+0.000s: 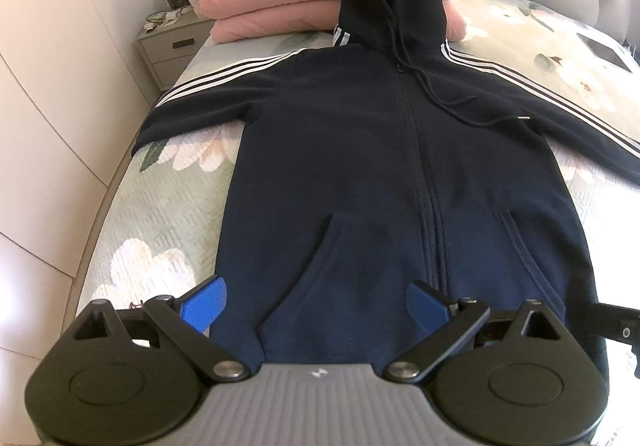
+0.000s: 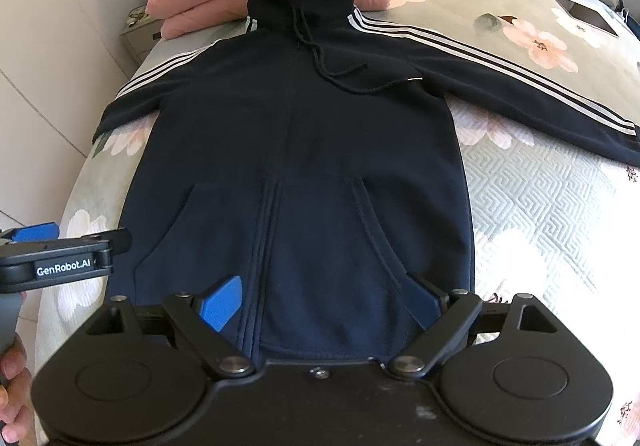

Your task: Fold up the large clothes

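Both claws gape empty at the hem of the hoodie (image 1: 400, 173), which lies flat on the bed (image 1: 160, 213); left claw (image 1: 316, 304) near its left corner, right claw (image 2: 320, 300) right of the zip; its length runs away from us, hood farthest, so we judge each claw nearer its own sleeve.

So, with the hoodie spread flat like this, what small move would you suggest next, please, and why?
Probably lower the left hand-held gripper and right hand-held gripper onto the hoodie's bottom hem and close. Both are open above the hem, holding nothing, and the sleeves lie spread on the floral bedspread, unfolded.
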Tool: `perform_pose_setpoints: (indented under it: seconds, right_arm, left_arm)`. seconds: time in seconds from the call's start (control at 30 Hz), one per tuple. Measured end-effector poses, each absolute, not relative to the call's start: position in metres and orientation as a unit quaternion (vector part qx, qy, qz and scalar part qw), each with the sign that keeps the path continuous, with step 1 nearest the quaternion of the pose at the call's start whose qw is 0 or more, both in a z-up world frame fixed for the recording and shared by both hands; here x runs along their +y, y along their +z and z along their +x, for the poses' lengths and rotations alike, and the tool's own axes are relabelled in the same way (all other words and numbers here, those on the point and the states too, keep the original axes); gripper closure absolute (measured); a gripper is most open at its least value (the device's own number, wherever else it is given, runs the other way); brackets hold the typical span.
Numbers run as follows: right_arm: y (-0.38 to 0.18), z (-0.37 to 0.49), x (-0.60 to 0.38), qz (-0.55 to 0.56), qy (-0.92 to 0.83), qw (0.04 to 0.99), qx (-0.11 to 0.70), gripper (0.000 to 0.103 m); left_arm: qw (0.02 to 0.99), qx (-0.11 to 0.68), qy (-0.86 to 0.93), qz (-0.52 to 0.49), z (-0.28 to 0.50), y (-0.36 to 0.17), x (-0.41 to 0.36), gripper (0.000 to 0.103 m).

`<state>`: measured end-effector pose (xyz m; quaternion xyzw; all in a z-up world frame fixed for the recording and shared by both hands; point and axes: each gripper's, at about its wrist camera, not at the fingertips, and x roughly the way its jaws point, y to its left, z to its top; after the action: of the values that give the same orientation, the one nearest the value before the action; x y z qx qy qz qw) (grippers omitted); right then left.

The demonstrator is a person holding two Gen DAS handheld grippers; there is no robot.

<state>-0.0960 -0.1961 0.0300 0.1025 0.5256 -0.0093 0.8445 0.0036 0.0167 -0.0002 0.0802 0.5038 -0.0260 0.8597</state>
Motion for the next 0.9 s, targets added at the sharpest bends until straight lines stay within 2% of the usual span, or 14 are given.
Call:
perform_pose_setpoints:
  seconds: [0.4, 0.53, 0.7, 0.9]
  right_arm:
    - [0.022, -0.097, -0.199, 0.096, -0.008, 0.871, 0.482, 0.001]
    - [-0.015, -0.101, -0.207, 0.092, 0.007, 0.87, 0.484, 0.001]
    - [-0.076, -0.106, -0.225, 0.094, -0.018, 0.843, 0.529, 0.001]
    - [-0.122, -0.112, -0.24, 0.062, -0.021, 0.835, 0.547, 0.001]
  left_arm:
    - [0.869, 0.49, -0.044, 0.052, 0.003, -0.012, 0.043, 0.004]
    - [0.862, 0.503, -0.027, 0.054, 0.0, -0.041, 0.068, 0.005]
    - [0.856, 0.513, -0.031, 0.055, -0.011, -0.083, 0.097, 0.006]
    - [0.833, 0.55, -0.031, 0.048, -0.018, -0.133, 0.128, 0.006]
